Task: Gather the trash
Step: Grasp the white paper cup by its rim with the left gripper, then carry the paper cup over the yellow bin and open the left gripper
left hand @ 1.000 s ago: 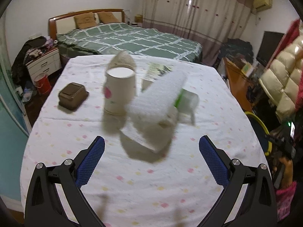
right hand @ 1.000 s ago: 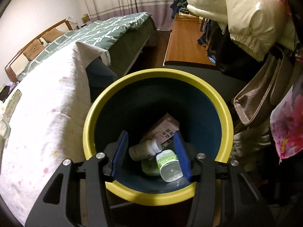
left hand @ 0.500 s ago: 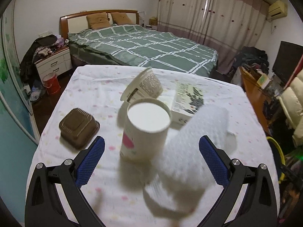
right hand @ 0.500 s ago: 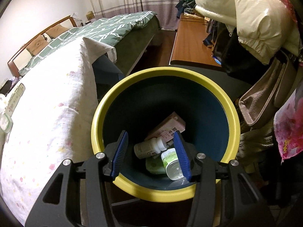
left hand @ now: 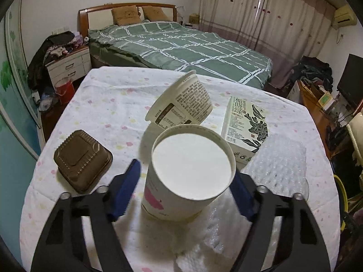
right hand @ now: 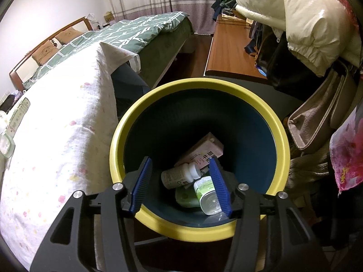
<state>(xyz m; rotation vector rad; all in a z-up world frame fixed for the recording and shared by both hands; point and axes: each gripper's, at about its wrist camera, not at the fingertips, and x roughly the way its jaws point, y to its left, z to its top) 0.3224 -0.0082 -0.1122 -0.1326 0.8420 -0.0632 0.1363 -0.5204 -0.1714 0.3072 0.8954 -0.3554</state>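
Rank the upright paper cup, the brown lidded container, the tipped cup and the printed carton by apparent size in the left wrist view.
1. Upright paper cup, largest, though nearest the camera.
2. Tipped cup and printed carton look similar; unranked.
3. Brown lidded container, smallest.

A table [left hand: 109, 104] draped in a white cloth dotted with pastel flowers is carrying everything. An upturned paper cup [left hand: 183, 181] is standing near its front, base up. Left of the cup, a brown plastic tray [left hand: 82, 160] is lying upside down on the cloth. Just behind the cup, a printed paper bowl [left hand: 180, 105] is lying tipped on its side. Behind and right of the cup, a white carton [left hand: 246, 124] with black leaf print is lying flat. Right of the cup, a bubble-wrap sheet [left hand: 279, 161] is spreading over the cloth, and white foam [left hand: 217, 233] is lying under the cup's front edge.
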